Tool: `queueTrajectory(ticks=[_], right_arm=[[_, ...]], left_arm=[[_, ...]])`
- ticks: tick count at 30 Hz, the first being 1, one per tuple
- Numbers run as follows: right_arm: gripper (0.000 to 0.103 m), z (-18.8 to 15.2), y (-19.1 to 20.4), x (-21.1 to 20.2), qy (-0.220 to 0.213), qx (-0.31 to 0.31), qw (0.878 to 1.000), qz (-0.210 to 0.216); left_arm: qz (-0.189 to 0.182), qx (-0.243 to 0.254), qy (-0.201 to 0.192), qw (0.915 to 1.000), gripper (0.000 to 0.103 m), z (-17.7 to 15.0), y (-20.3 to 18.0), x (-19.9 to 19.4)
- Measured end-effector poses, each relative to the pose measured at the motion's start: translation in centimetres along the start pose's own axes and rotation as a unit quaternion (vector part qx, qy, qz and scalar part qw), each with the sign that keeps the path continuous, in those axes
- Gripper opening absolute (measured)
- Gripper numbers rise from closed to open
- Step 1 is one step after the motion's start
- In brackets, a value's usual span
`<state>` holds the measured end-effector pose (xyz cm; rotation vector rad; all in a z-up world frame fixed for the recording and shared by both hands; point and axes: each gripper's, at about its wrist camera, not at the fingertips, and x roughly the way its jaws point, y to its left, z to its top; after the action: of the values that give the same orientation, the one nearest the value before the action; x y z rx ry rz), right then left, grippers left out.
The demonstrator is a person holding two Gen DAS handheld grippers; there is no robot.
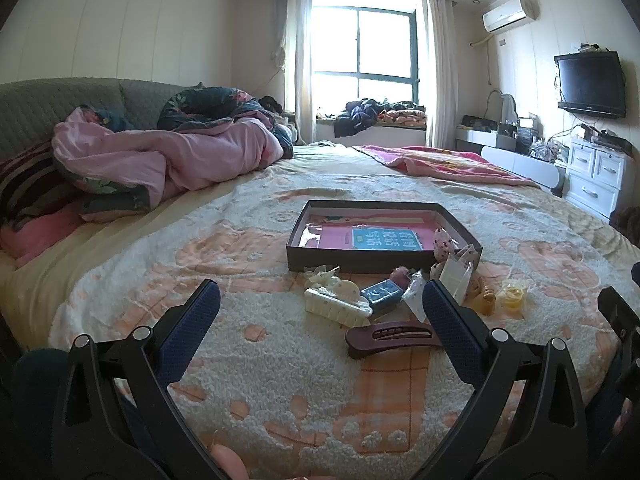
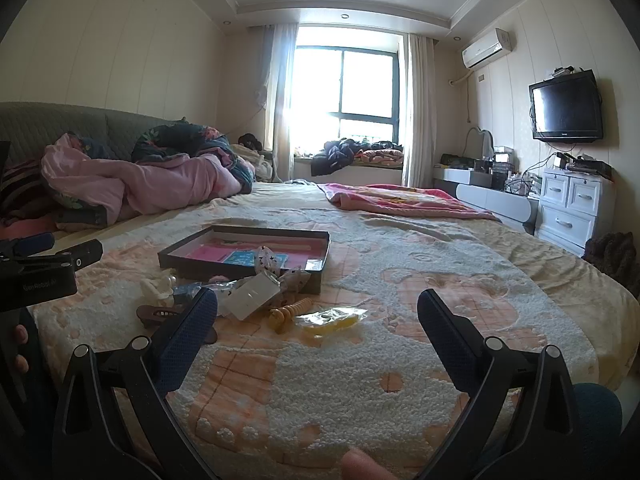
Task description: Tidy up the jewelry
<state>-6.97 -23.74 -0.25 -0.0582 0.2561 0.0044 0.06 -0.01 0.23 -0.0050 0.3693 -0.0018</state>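
While both grippers, left gripper (image 1: 320, 312) and right gripper (image 2: 318, 316), are hovering wide and empty, hair clips (image 1: 340, 304) are lying between the left jaws, before the tray (image 1: 320, 258); fluffy bedspread (image 2: 360, 380) risks snagging fingertips.

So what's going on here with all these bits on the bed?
A person is holding a gripper in each hand over a bed, about to sort hair accessories and trinkets. The left gripper and right gripper are both open and empty. A shallow dark box sits on the blanket, and a small pile lies loose before it, including a maroon hair clip, a cream clip and a yellow item in a clear bag. Nothing is picked up yet.
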Motion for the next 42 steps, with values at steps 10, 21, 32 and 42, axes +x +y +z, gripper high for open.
queueTrajectory(ticks=[10,21,32,42], right_arm=[[0.097,-0.04,-0.07,-0.02,0.001,0.000,1.000,0.000],[0.097,0.09,0.25,0.11,0.003,-0.001,1.000,0.003],[0.097,0.03,0.19,0.16,0.003,0.000,1.000,0.003],[0.097,-0.01,0.11,0.17,0.003,0.000,1.000,0.003]], left_arm=[[-0.001,0.001,-0.002,1.0000,0.093,0.01,0.17,0.01],[-0.001,0.001,-0.003,1.0000,0.093,0.00,0.15,-0.02],[-0.001,0.001,-0.003,1.0000,0.093,0.00,0.20,-0.08],[0.000,0.002,-0.002,1.0000,0.093,-0.07,0.20,-0.09]])
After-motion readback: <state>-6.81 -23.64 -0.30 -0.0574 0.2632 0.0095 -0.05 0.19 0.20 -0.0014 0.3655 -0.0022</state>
